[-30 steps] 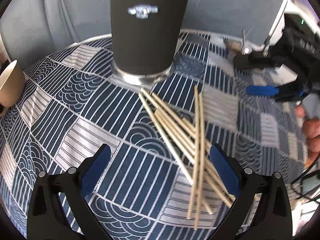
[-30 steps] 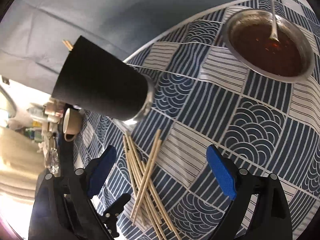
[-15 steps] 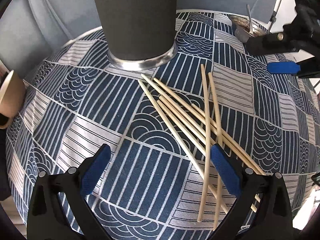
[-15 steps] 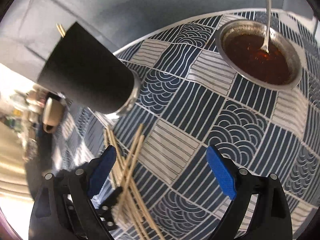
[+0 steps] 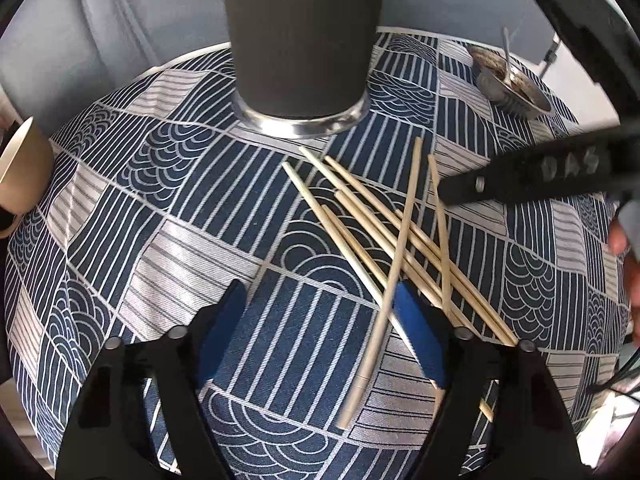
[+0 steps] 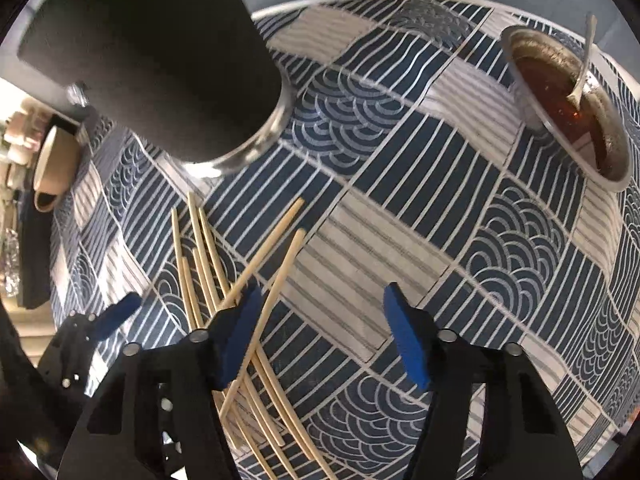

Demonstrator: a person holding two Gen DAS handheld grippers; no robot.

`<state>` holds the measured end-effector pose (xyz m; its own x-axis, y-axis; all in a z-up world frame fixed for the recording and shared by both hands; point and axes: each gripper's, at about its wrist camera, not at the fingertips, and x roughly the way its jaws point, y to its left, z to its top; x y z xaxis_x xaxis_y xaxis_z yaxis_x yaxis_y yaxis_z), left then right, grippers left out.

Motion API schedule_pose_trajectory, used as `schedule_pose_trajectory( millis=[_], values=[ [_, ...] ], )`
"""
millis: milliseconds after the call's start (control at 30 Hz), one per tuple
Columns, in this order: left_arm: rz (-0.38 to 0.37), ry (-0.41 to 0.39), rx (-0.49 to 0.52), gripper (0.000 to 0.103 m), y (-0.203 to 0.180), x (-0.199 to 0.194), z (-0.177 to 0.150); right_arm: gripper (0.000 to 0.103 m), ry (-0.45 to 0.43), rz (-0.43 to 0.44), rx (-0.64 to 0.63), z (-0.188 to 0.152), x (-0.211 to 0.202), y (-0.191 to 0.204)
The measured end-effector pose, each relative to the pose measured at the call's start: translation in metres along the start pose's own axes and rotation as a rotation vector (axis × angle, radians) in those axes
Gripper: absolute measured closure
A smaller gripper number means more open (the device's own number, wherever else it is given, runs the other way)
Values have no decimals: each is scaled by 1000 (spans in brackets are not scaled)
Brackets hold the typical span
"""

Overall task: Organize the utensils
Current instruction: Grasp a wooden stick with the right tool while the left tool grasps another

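Note:
Several wooden chopsticks (image 5: 320, 212) lie crossed on the blue-and-white patterned cloth, in front of a tall black tumbler (image 5: 300, 40). My left gripper (image 5: 322, 332) hovers over their near ends with its jaws closing. One blurred chopstick runs between the jaws close to the right pad, and the pads do not clamp it. In the right wrist view the same chopsticks (image 6: 281, 280) lie below the tumbler (image 6: 160, 60). My right gripper (image 6: 322, 336) is closing too. One stick passes just inside its left pad, untouched by the other pad.
A metal bowl (image 6: 520, 44) of brown sauce with a spoon (image 6: 585, 60) stands at the far right of the table. A beige cup (image 5: 24, 176) sits at the left edge. The right gripper's black body (image 5: 520, 180) reaches over the chopsticks from the right.
Both grippers' jaws have narrowed. The right gripper has swung in and down over the chopsticks. One chopstick near the left gripper has shifted and looks blurred.

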<state>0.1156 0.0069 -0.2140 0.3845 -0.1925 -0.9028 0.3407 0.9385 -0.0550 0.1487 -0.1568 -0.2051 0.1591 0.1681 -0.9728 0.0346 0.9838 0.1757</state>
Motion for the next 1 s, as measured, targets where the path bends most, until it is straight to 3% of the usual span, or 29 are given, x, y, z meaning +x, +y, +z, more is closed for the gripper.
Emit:
schedule_pose_trajectory(
  millis=[133,233,300,367,467,633,1000],
  values=[
    [37,12,34,40,-6,0,-1,60,-21,-82,-41,-3,1,17],
    [32,8,63,58,-11,-1,-1,79,-41,-127,-69,-6,0,25],
    [19,11,78,69,-11,-2,-1,93,-45,-113,-67,-9,-1,26],
    [8,16,77,83,-10,-2,-1,98,-47,-90,-58,-11,-2,23],
    [-21,31,44,95,-3,-3,0,98,-36,-38,-31,-14,-6,14],
    [-94,69,-38,97,12,-5,-3,98,-27,37,34,-16,-16,-11],
    [-128,61,-68,98,21,-34,-10,98,-109,118,33,-13,-64,-34]
  ],
)
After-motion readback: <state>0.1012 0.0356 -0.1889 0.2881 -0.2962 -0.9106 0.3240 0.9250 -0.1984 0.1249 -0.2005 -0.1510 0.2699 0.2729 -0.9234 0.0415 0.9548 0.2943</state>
